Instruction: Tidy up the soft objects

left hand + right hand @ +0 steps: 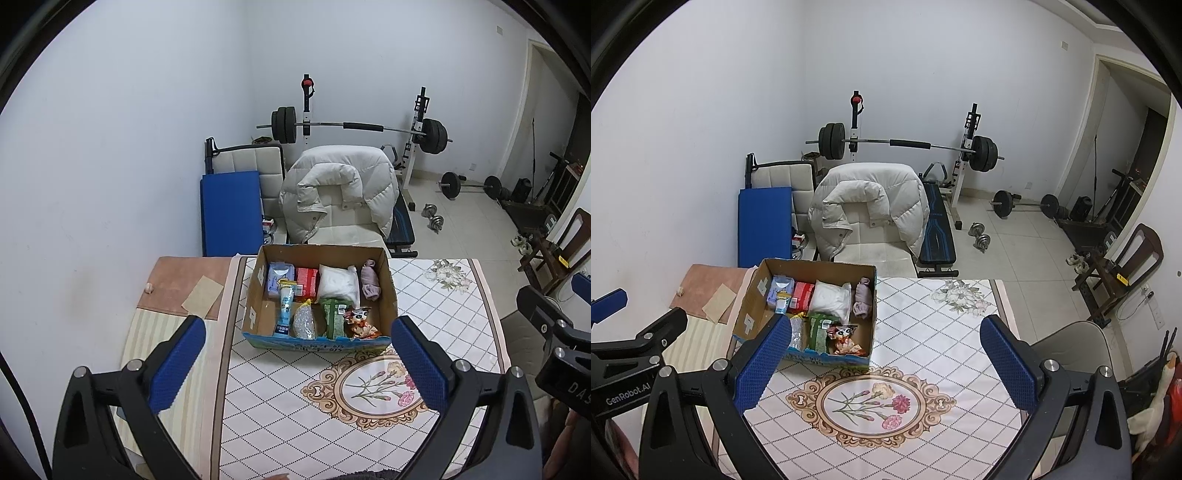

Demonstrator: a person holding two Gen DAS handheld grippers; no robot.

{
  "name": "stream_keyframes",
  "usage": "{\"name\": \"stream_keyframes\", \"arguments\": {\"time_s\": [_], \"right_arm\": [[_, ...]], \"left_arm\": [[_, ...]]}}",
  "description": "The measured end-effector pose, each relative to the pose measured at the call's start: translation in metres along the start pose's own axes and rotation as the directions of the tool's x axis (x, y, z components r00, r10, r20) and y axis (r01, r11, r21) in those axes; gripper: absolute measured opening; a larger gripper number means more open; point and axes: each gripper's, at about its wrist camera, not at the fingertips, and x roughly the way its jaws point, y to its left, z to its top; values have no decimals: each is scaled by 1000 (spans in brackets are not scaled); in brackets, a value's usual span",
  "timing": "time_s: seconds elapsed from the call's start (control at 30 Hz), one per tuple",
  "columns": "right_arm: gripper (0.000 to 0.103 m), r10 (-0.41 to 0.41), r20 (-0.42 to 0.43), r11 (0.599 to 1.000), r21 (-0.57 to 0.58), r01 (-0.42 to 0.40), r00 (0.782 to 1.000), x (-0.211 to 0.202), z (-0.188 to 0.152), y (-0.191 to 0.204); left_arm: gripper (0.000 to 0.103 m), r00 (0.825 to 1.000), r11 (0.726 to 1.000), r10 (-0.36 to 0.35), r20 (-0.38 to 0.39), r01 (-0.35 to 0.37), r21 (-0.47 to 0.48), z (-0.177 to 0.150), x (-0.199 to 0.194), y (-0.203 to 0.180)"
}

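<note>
Standing on the far left part of the counter (461, 310), an open cardboard box (386, 273) is seen with its flaps up and a blue printed strip along its near wall. The contents are packed in two rows. In the far row, a pale blue tissue pack (279, 277), a red pack (307, 281), a white soft bag (339, 282) and a rolled mauve cloth (370, 283) are set side by side. In the near row, a blue-white tube (285, 312) is laid leaning toward the tissue pack, followed by a clear mesh pouch (304, 321), a green packet (334, 317) and a small snack bag (360, 323) printed with a cartoon face. The white bag appears puffy and creased; the cloth is bunched against the right wall.

The left tongs (298, 360) are held wide apart above the counter, short of the box, with nothing between the blue pads. The right tongs (885, 363) are likewise spread wide and empty, over the floral medallion (871, 404) on the cloth cover; the left pad overlaps the box's near left corner in that view.
</note>
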Motion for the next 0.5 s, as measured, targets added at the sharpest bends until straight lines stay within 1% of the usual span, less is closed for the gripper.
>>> {"name": "stream_keyframes", "arguments": {"time_s": [0.5], "right_arm": [[103,-2,-1,1000,0,2,1000,1,-1,1]], "left_arm": [[103,1000,1000,15,27,-15,-15,-9,-2,5]]}}
